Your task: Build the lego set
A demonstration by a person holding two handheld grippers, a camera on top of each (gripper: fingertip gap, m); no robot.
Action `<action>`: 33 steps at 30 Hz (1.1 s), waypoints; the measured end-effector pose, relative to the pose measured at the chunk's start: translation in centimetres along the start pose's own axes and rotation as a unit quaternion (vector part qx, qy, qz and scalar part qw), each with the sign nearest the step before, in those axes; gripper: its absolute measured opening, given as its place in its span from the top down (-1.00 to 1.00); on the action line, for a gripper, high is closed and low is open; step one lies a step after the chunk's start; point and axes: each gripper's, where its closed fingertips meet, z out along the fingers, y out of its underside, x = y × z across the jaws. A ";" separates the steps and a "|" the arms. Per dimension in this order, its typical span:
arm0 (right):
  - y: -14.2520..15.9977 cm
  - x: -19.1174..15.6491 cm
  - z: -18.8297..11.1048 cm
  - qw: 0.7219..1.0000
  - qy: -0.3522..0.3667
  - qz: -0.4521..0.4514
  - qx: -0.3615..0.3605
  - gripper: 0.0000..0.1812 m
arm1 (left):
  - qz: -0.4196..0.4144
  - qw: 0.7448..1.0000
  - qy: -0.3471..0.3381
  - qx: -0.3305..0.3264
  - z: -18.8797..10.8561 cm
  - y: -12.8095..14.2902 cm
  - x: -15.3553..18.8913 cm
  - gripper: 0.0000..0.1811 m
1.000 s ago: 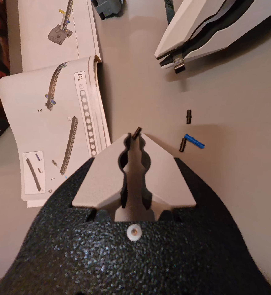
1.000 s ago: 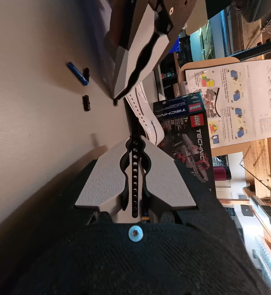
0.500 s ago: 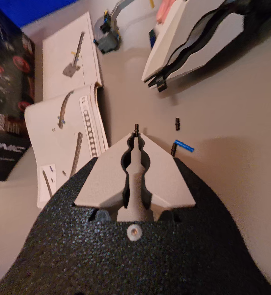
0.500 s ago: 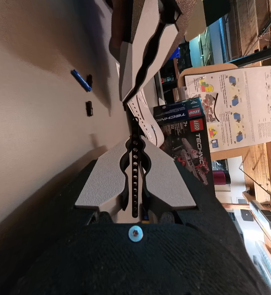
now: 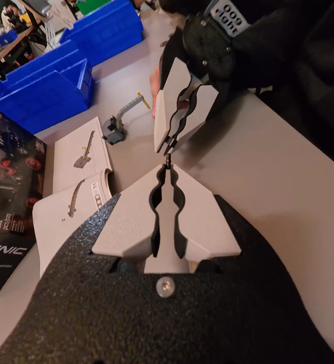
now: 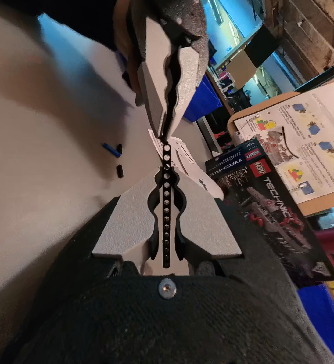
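Two tongs, pin against beam.

- The left tongs have light grey fingers on a bumpy black body.
- The long beam is black with round holes.
- The bins are bright blue.
- The surface is plain beige.
- One small pin is blue.

Beige table, blue bins behind it; bright windows (bluish light) beyond.
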 end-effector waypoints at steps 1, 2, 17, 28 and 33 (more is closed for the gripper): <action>-0.3 0.2 -0.2 1.000 -0.001 0.022 0.014 0.95 | 0.001 1.000 -0.001 0.006 -0.1 -0.2 0.0 0.99; -0.6 0.5 -0.4 0.999 -0.001 0.040 0.027 0.95 | 0.002 1.000 -0.002 0.008 -0.1 -0.3 0.0 0.99; -1.1 -0.4 -0.4 0.982 -0.086 0.155 0.066 0.95 | 0.026 0.999 -0.019 0.027 0.3 -1.7 -0.1 0.99; -0.7 -0.4 -0.1 0.975 -0.108 0.185 0.052 0.94 | 0.040 0.999 -0.031 0.008 0.3 -1.4 -0.3 0.99; -0.4 -0.2 0.0 0.972 -0.112 0.201 0.043 0.94 | 0.055 0.997 -0.047 -0.011 0.4 -1.3 -0.6 0.99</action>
